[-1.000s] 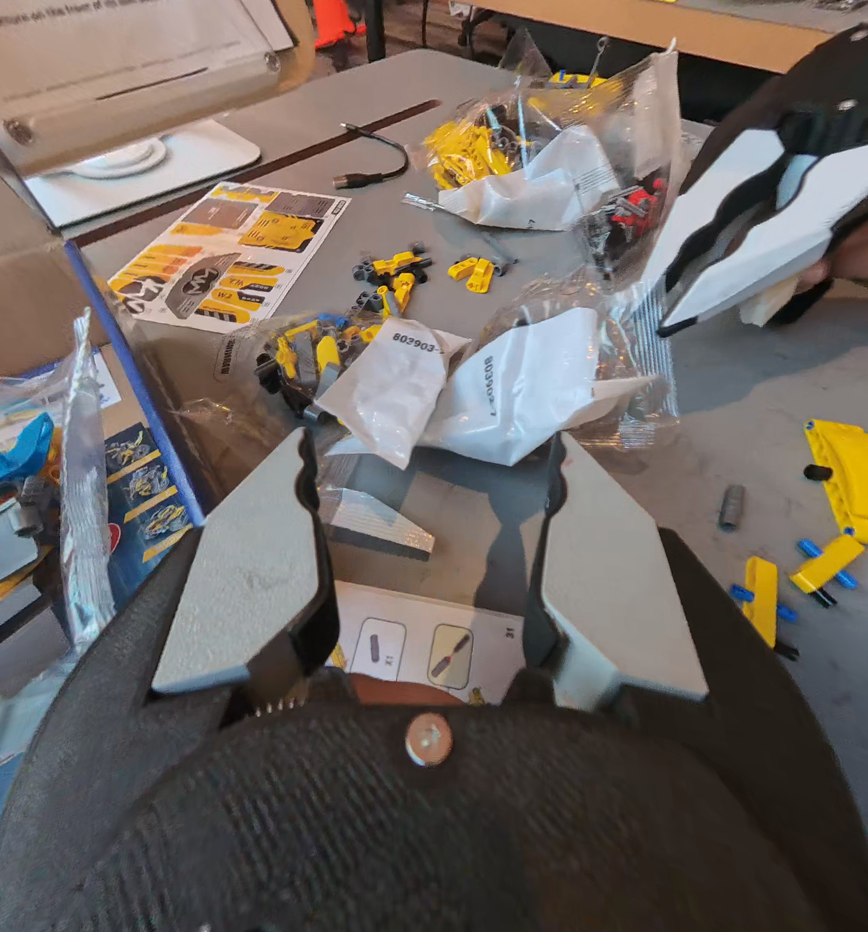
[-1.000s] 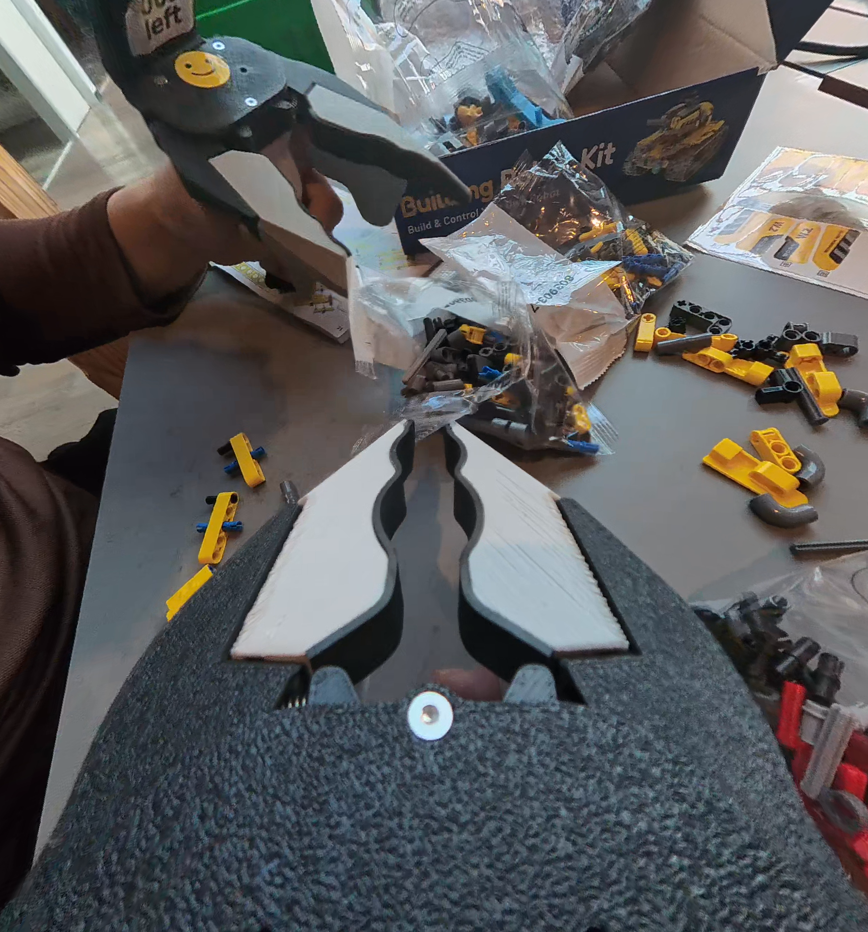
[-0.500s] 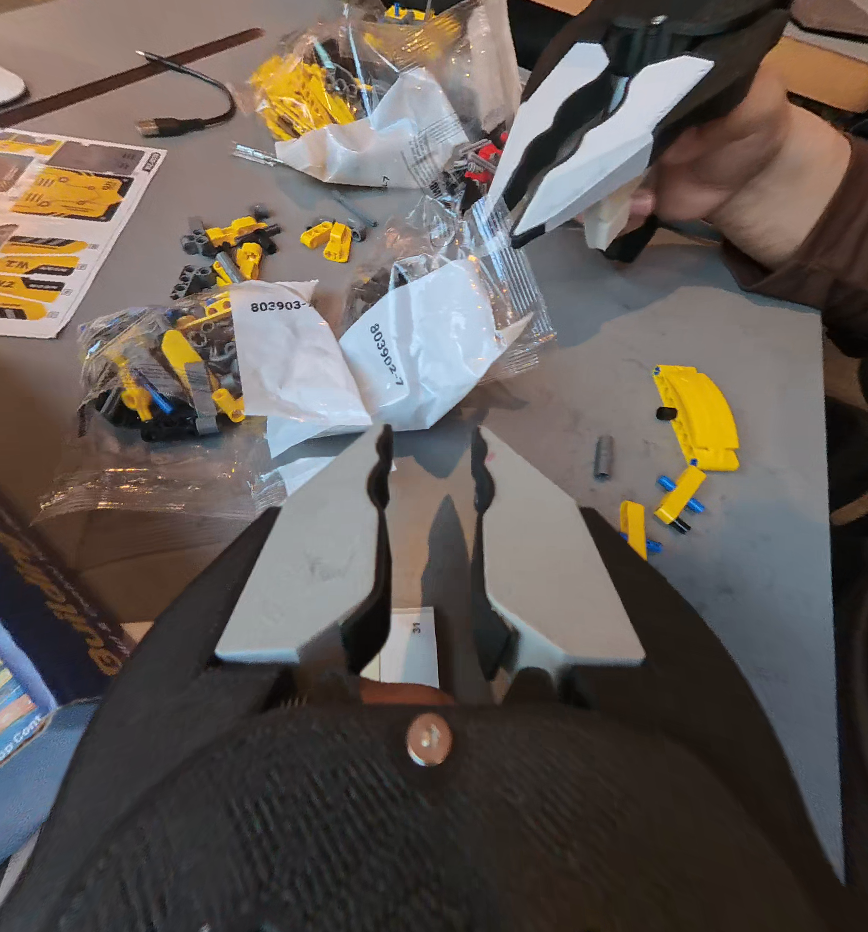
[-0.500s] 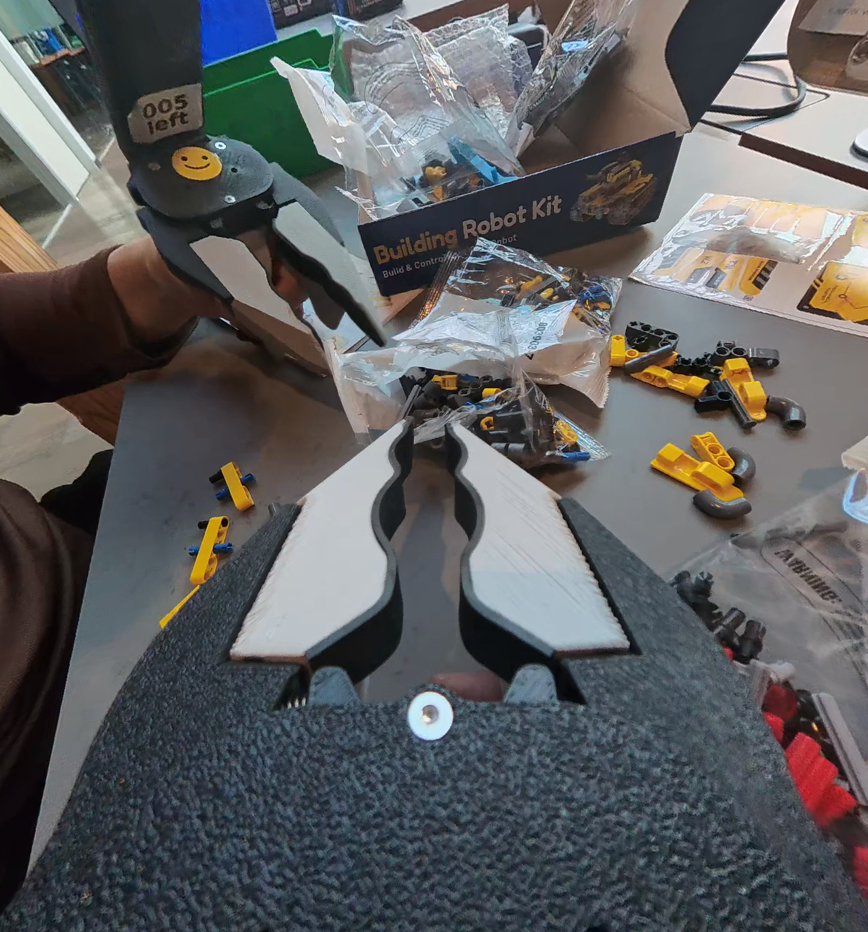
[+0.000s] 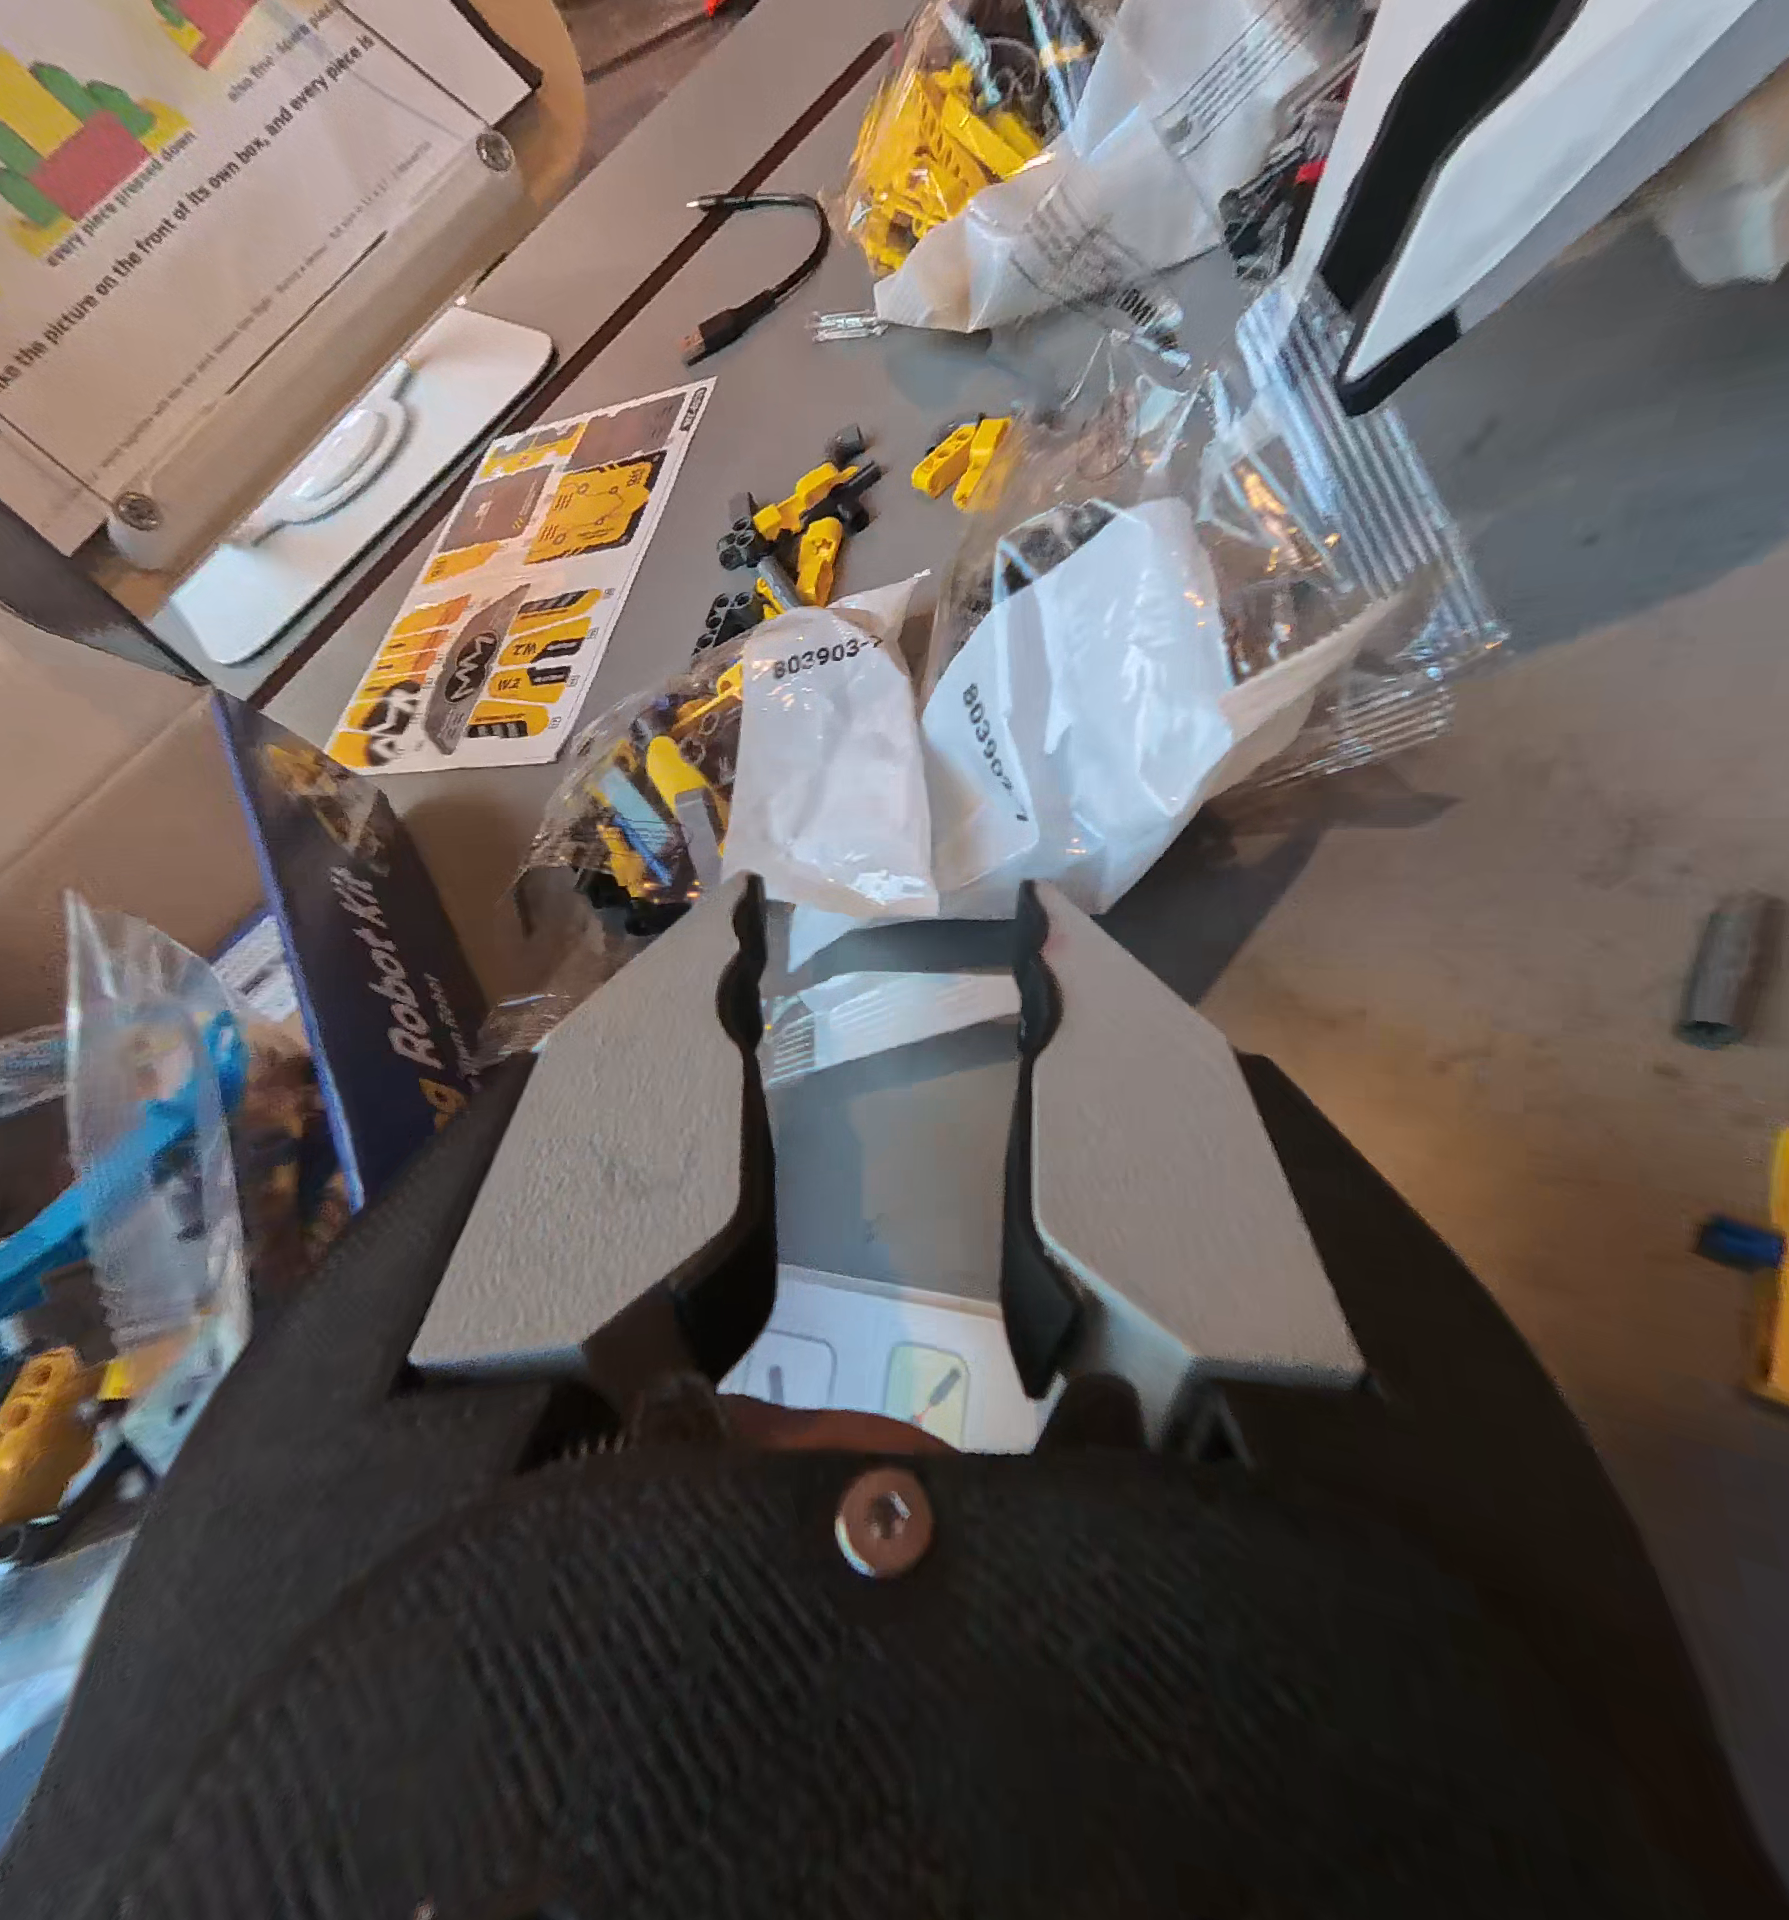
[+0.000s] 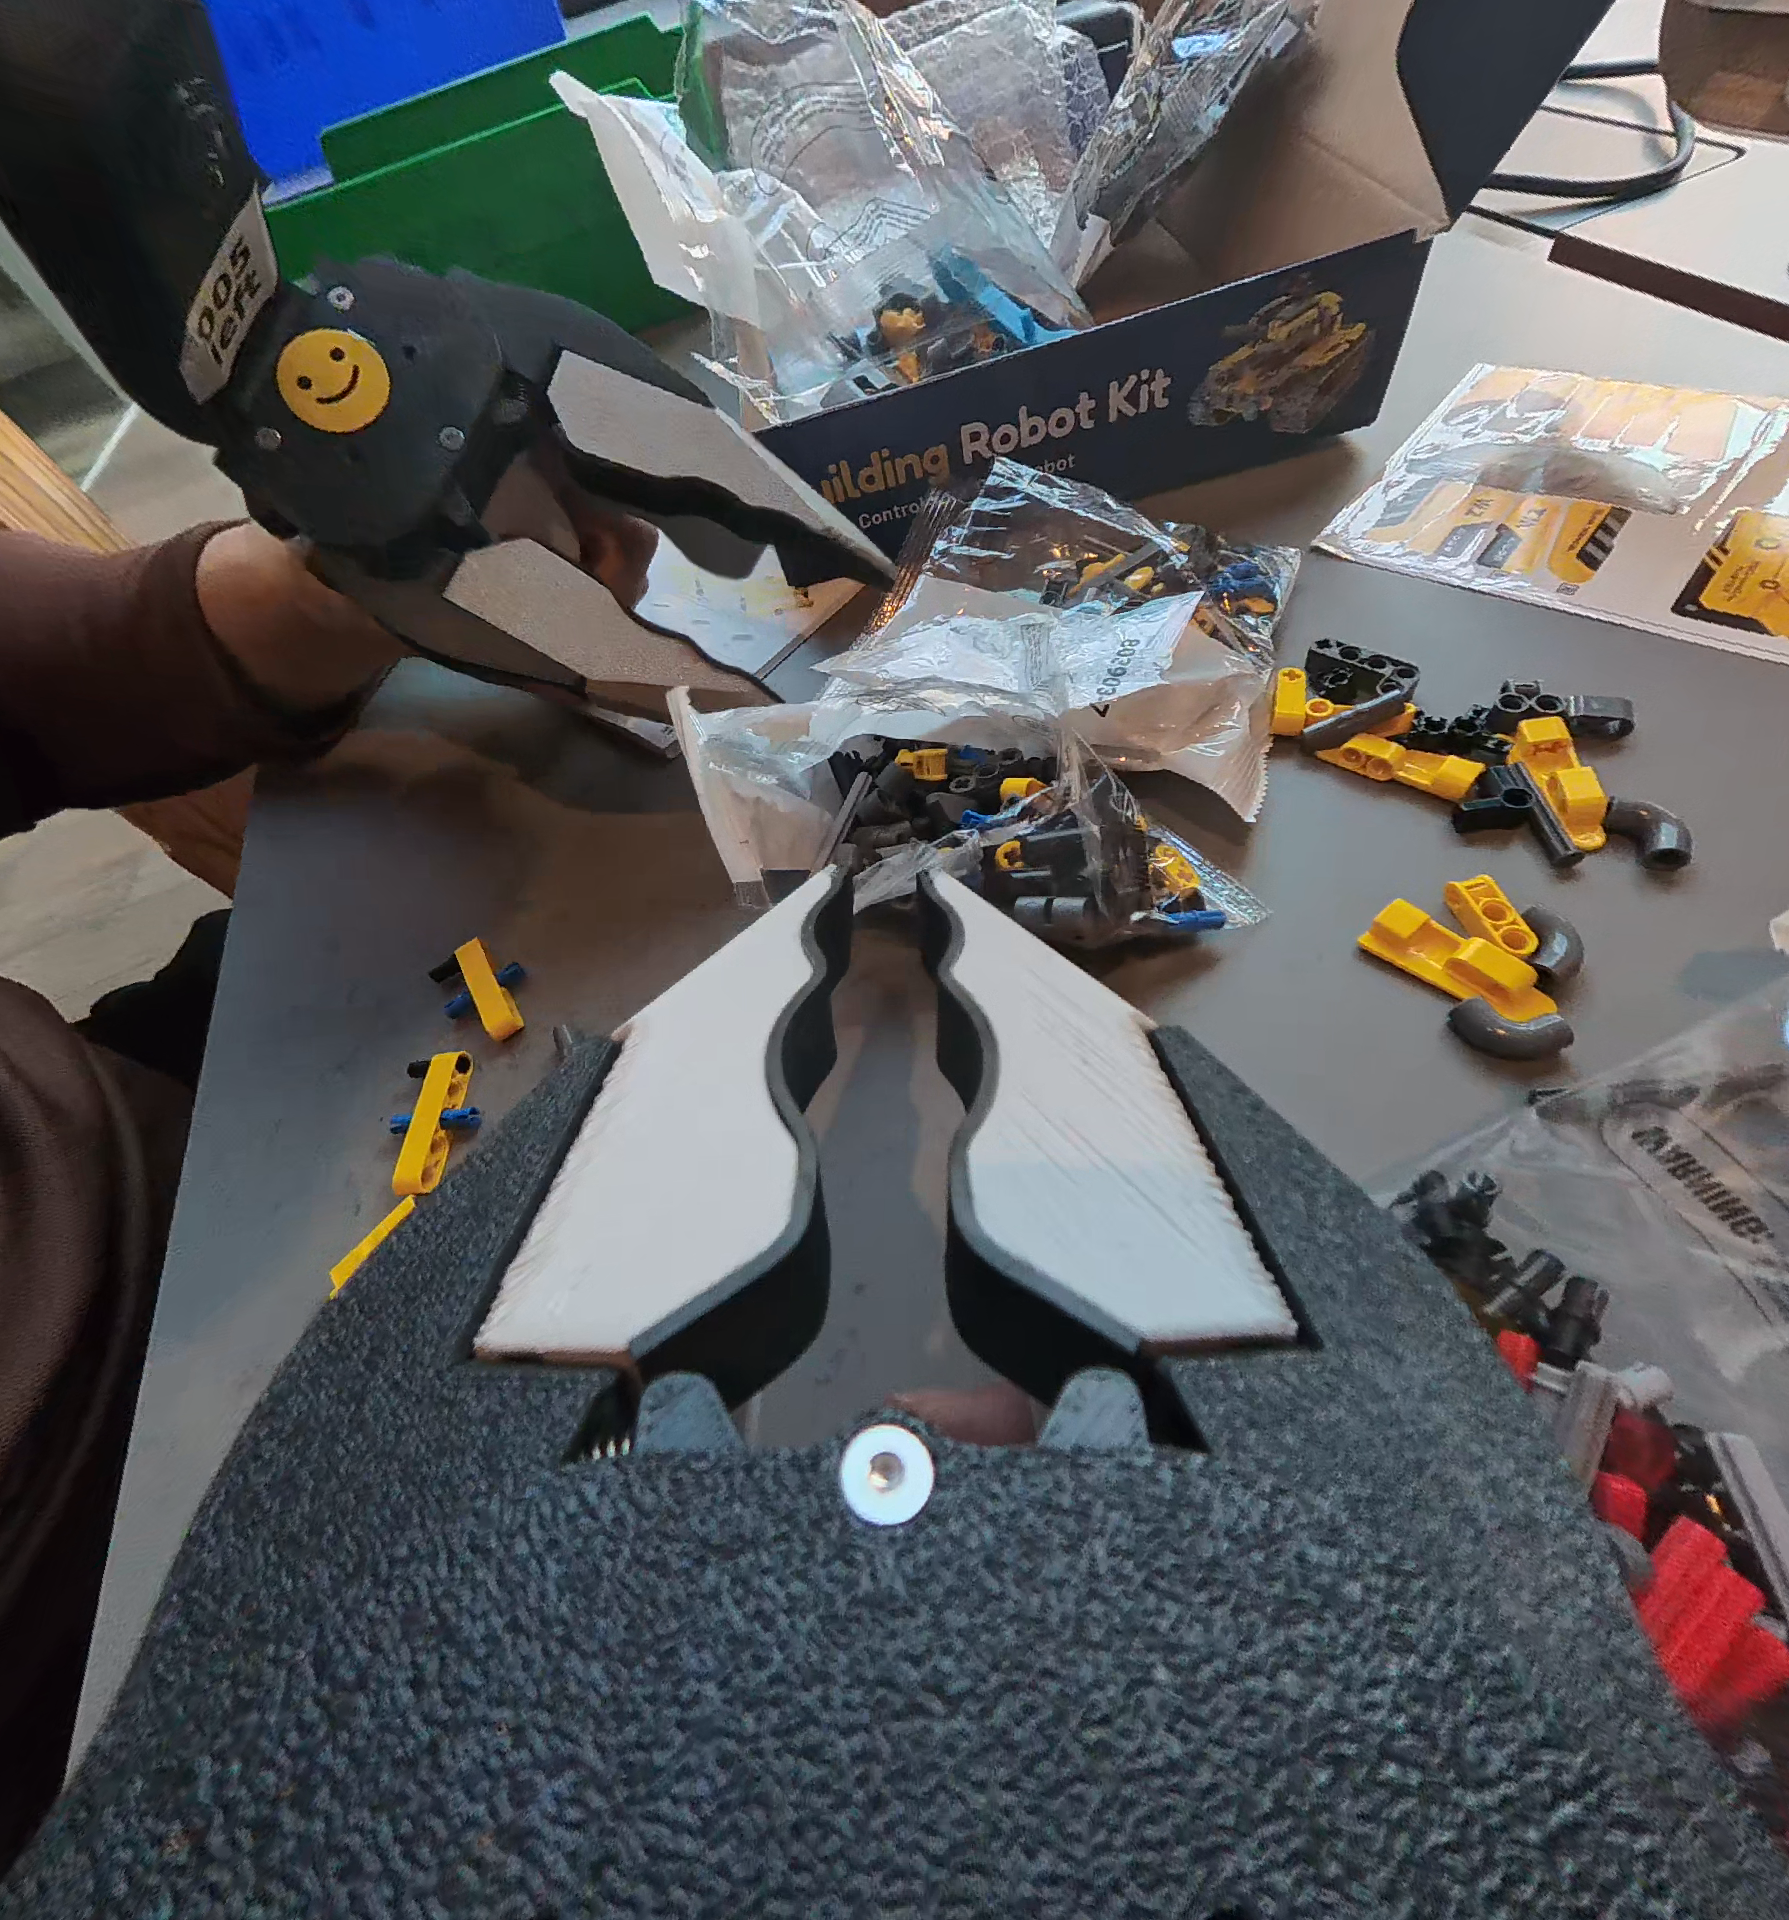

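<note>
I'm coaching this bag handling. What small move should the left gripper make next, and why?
Probably ease the open left gripper forward onto the white end of the parts bag just beyond its tips, then close. The right gripper sits at the bag's other edge, jaws narrowly apart, holding nothing.

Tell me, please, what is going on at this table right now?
A person holds a gripper in each hand over a grey table strewn with building-kit parts. The right gripper is narrowly open at the edge of a clear bag of small parts. The left gripper is open and holds nothing, its tips near the white-labelled bags. An open kit box with more bags stands behind, and loose yellow and black pieces lie nearby.
</note>
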`<state>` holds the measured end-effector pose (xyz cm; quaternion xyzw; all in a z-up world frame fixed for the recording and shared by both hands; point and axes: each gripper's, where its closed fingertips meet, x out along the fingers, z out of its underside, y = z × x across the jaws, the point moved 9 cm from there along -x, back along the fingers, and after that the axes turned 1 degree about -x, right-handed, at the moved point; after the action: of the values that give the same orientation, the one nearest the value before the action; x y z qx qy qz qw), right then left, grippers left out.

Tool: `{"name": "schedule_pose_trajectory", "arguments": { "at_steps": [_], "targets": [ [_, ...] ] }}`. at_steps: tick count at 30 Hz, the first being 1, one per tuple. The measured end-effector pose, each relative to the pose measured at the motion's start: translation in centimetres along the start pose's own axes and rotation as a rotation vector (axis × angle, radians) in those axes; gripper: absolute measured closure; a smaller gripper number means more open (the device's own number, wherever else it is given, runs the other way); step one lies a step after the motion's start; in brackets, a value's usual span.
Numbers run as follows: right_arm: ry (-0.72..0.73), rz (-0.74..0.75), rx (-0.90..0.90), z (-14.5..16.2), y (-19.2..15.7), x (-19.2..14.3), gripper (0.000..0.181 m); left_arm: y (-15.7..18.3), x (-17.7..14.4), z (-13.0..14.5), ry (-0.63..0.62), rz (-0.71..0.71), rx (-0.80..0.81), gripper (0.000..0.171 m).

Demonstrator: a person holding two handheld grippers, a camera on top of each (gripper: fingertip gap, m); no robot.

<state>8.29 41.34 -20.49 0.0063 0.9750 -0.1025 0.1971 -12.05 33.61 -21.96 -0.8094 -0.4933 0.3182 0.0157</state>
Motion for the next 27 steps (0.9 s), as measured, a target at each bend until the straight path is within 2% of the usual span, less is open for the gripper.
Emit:
{"name": "schedule_pose_trajectory", "arguments": {
  "at_steps": [4, 6, 9, 11, 12, 16, 20, 24, 27],
  "targets": [
    [0.012, -0.014, 0.022, 0.0, 0.0, 0.2, 0.170, 0.1, 0.4, -0.5, -0.076, -0.208, 0.335, 0.135],
    [0.007, -0.025, 0.037, 0.2, 0.0, 0.4, 0.170, 0.9, 0.7, -0.6, -0.087, -0.186, 0.407, 0.139],
    [0.008, -0.024, 0.037, 0.3, 0.1, 0.5, 0.170, 1.2, 1.5, -0.7, -0.135, -0.166, 0.458, 0.153],
    [0.008, -0.028, 0.043, 0.3, 0.1, 0.4, 0.170, 0.9, 1.7, -1.1, -0.172, -0.171, 0.501, 0.171],
    [0.002, -0.029, 0.045, 0.4, 0.2, 0.4, 0.170, 0.8, 1.7, -1.4, -0.187, -0.166, 0.518, 0.171],
    [-0.017, 0.030, 0.008, 0.5, 0.4, 0.5, 0.167, -0.9, 0.9, -3.5, -0.221, -0.095, 0.514, 0.171],
    [-0.062, 0.091, -0.076, 0.7, 0.0, 1.0, 0.149, -3.5, -0.2, -6.6, -0.249, -0.019, 0.491, 0.171],
    [-0.070, 0.117, -0.099, 0.6, -0.1, 1.1, 0.144, -5.7, 0.2, -9.0, -0.264, 0.070, 0.438, 0.171],
    [-0.094, 0.163, -0.111, 0.6, 0.0, 0.8, 0.138, -6.8, 0.6, -9.8, -0.271, 0.122, 0.428, 0.171]
  ]
}}
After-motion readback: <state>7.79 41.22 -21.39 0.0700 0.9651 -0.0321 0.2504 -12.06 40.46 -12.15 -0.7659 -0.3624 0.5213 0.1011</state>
